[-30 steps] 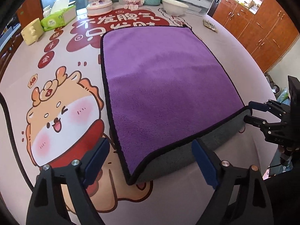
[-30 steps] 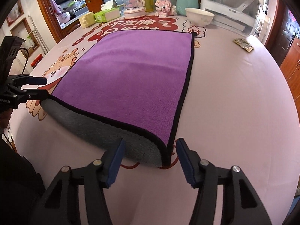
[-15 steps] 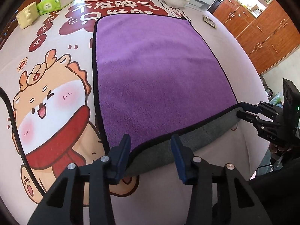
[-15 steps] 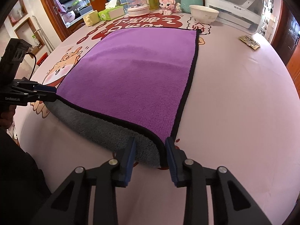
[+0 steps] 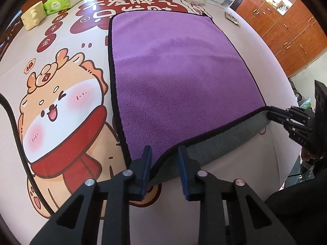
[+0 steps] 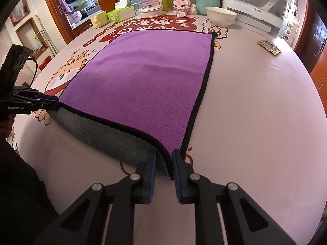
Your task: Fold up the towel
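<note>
A purple towel [image 5: 175,77] with a black hem and grey underside lies spread on the printed tablecloth; it also shows in the right wrist view [image 6: 147,77]. My left gripper [image 5: 164,155] is shut on the towel's near left corner and holds it lifted off the table. My right gripper [image 6: 164,157] is shut on the near right corner, also lifted. The near edge hangs between them, grey underside showing. Each gripper shows in the other's view, the right [image 5: 276,114] and the left [image 6: 51,102], clamped on its corner.
At the table's far end stand a white bowl [image 6: 220,16], a pink block figure [image 6: 183,6], a glass dome [image 6: 149,2], a green tissue box [image 6: 120,14] and a white appliance [image 6: 257,10]. A small packet [image 6: 269,47] lies far right. Wooden cabinets [image 5: 290,30] stand beyond.
Both grippers went from open around the near corners to shut on them. The near edge of the towel has risen off the table.
</note>
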Action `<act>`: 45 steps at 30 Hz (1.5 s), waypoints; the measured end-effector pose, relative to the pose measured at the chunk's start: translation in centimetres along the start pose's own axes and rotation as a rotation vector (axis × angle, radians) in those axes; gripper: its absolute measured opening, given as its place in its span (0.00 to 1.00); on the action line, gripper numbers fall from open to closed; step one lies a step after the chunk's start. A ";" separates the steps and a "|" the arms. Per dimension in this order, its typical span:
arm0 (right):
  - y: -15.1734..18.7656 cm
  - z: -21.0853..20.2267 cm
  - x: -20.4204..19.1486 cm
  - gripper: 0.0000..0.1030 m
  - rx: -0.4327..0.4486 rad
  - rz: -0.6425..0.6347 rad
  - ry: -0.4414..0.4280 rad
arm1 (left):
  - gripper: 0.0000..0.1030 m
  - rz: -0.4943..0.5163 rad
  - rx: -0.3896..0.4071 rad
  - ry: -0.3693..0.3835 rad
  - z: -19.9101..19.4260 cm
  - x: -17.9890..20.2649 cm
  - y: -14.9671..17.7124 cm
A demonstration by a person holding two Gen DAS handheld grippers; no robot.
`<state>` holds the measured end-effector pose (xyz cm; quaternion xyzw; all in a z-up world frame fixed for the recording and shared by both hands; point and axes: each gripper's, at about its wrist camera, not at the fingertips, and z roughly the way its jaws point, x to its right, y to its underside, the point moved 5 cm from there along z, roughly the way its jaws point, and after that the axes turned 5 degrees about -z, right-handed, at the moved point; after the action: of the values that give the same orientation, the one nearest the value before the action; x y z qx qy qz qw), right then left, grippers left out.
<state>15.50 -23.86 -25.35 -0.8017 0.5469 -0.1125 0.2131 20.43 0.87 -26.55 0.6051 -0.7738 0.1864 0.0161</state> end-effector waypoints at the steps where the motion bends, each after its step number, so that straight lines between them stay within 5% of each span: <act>1: 0.0 0.1 0.0 0.11 0.000 0.000 0.000 | 0.20 0.003 -0.001 -0.001 -0.1 -0.1 0.2; 12: 0.0 0.0 -0.1 0.06 -0.003 -0.008 -0.005 | 0.05 0.045 0.011 -0.018 -0.1 0.5 0.7; 31: -0.7 -0.7 -0.4 0.04 -0.009 -0.018 0.029 | 0.04 0.075 0.022 -0.015 -1.3 1.0 0.5; 45: -6.6 -5.9 0.5 0.04 0.061 -0.045 0.091 | 0.04 0.180 0.176 -0.019 -8.5 2.1 -5.1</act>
<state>18.77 -23.59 -17.07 -0.8012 0.5340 -0.1700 0.2097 23.01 0.48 -16.77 0.5342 -0.8057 0.2484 -0.0610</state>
